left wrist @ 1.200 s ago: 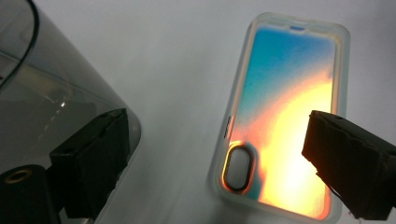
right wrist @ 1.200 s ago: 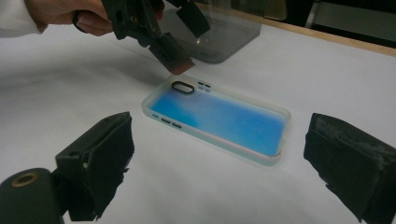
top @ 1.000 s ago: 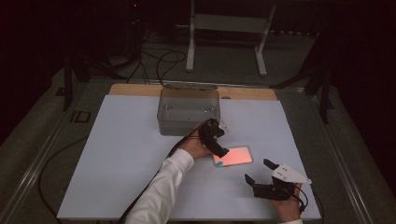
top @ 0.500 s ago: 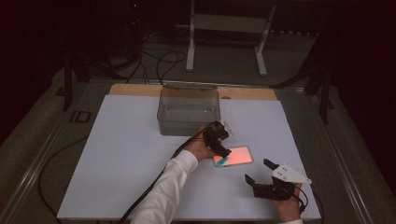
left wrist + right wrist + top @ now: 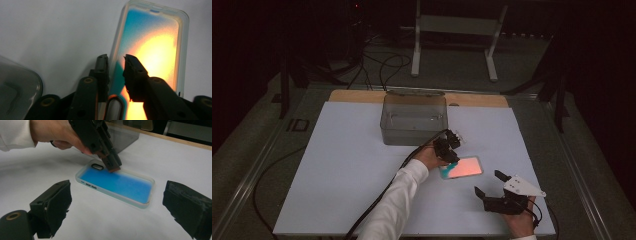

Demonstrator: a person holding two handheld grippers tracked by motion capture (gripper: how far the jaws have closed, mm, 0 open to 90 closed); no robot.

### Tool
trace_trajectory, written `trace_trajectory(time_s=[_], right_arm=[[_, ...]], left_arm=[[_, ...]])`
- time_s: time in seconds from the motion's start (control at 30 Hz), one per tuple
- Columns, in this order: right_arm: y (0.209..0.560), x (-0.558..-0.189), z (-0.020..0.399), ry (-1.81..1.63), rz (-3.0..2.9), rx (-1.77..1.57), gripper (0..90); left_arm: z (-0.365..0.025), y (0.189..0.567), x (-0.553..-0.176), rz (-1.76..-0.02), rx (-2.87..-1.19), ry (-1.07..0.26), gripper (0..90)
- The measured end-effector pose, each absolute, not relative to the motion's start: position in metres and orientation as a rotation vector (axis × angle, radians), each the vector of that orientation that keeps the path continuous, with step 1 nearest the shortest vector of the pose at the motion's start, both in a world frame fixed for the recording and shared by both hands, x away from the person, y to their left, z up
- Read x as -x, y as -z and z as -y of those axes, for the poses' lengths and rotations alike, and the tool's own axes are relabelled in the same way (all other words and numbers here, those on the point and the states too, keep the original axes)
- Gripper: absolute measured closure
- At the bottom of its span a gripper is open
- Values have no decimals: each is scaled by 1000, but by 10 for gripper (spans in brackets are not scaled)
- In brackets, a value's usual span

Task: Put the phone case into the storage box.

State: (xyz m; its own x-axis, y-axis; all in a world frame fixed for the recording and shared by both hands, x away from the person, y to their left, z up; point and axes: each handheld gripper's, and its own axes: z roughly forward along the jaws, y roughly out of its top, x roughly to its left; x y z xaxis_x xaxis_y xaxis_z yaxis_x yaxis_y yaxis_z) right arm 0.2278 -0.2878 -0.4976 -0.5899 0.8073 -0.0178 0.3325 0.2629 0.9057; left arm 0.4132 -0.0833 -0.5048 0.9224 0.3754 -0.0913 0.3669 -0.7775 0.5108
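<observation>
At centre right of the high view, the phone case (image 5: 461, 167) lies flat, unlifted; the left gripper (image 5: 451, 156) straddles its rim, jaws narrow but unclosed; the right gripper (image 5: 492, 187) waits agape nearby.

We see a phone case (image 5: 117, 185) of soft-looking translucent plastic with a frosted rim and smooth coloured back, lying on a matt white table sheet (image 5: 347, 165) near a glossy clear plastic box (image 5: 414, 120), while the right gripper (image 5: 117, 212) shows rough, worn black pads (image 5: 58, 207).
</observation>
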Motion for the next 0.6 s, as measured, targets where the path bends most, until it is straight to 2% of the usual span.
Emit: trace_trajectory(time_s=[0.17,0.33,0.37,0.6], right_arm=[[498,-228,288,-1293,-2057,-1025,82],[498,-228,287,-1293,-2058,-1027,83],[498,-228,287,-1293,-2058,-1027,83],[498,-228,288,-1298,-2056,-1028,82]], left_arm=[[80,505,-418,-531,-2552,75,807],[81,503,-416,-492,-2584,40,886],[83,502,-413,-481,-2600,10,889],[80,501,-411,-479,-2598,34,892]])
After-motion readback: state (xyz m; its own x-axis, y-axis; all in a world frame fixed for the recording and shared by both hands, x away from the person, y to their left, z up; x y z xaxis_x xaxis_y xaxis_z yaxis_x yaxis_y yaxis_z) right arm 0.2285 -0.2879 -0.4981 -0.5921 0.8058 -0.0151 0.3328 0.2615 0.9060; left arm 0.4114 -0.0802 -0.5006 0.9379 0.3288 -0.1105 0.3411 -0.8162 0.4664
